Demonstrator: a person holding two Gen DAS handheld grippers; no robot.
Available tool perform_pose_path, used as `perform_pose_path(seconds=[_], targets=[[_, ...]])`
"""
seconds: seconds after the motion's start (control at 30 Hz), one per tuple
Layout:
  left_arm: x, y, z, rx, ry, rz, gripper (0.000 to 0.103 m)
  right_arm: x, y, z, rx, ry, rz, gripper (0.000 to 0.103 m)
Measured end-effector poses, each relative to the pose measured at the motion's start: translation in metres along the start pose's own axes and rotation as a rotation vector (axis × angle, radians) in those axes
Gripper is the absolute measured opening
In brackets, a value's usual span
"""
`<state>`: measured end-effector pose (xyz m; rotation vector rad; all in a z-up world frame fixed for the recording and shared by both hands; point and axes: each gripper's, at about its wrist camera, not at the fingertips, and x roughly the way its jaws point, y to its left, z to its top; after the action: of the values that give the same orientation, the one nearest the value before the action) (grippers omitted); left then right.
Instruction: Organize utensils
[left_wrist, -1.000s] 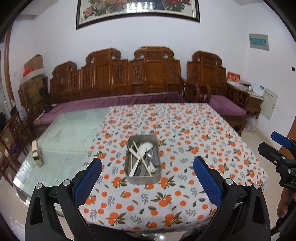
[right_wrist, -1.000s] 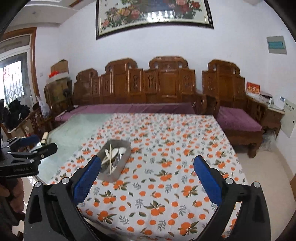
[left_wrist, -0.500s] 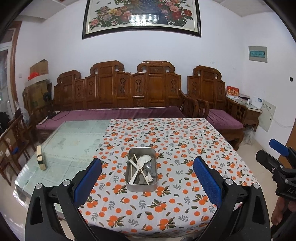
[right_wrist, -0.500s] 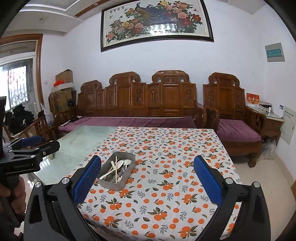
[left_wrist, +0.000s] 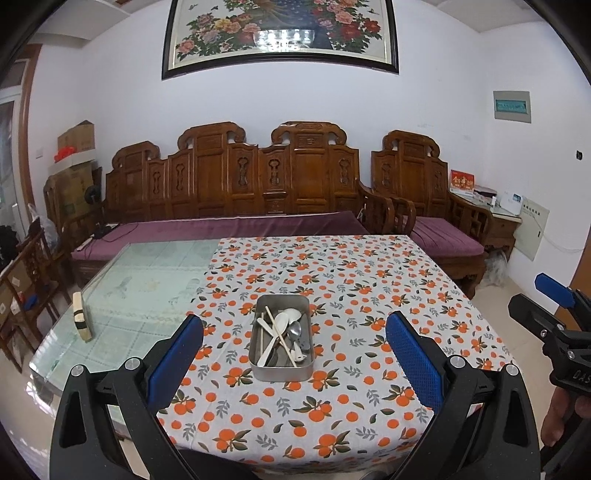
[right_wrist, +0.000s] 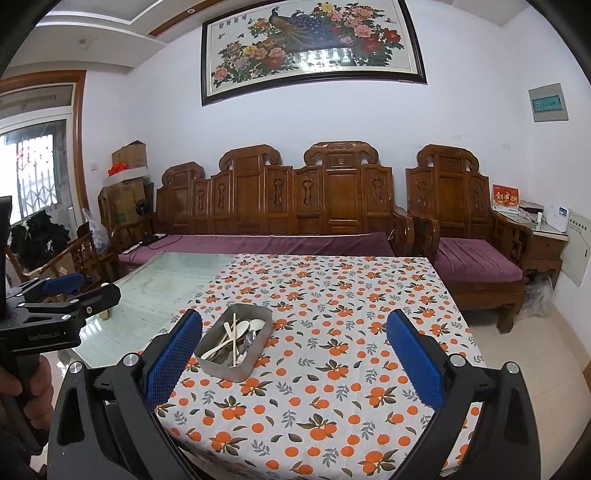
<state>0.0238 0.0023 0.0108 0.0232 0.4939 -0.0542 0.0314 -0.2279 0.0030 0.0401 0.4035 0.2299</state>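
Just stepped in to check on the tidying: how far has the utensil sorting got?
Nothing looks done yet. The white spoons, chopsticks and metal spoons lie jumbled in the metal tray on the orange-print cloth. Nothing is in hand: the left tool and right tool are both open and empty, short of the tray. All the sorting is left.

One metal tray (left_wrist: 280, 371) stood on one orange-print tablecloth (left_wrist: 369, 295). In it lay two chopsticks (left_wrist: 279, 334), at least two white spoons (left_wrist: 280, 321) and at least one metal spoon (left_wrist: 294, 329); the rest overlapped uncountably. Two grippers appeared, left gripper (left_wrist: 294, 352) and right gripper (right_wrist: 294, 349).
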Motion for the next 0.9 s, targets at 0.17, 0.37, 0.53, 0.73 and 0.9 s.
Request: perform_pose_path(seconds=[0.17, 0.37, 0.53, 0.73, 0.9], targets=[[-0.0016, -0.0031, 0.0002, 0.005, -0.002, -0.003, 0.095, 0.002, -0.0006, -0.0005, 0.003, 0.003, -0.004, 0.1], [-0.0016, -0.0023, 0.0011, 0.006, -0.002, -0.006, 0.095, 0.0038, 0.0003, -0.0008, 0.003, 0.003, -0.002, 0.1], [-0.0014, -0.002, 0.0021, 0.006, -0.004, -0.005, 0.095, 0.0035, 0.001, -0.0017, 0.0, 0.003, 0.0, 0.1], [-0.0034, -0.0003, 0.0026, 0.011, -0.012, -0.005, 0.095, 0.0024, 0.0047, -0.0014, -0.001, 0.001, 0.004, 0.1], [-0.0033, 0.0009, 0.0037, 0.01, -0.01, -0.005, 0.095, 0.0012, 0.0059, 0.0002, -0.004, -0.003, 0.007, 0.1]])
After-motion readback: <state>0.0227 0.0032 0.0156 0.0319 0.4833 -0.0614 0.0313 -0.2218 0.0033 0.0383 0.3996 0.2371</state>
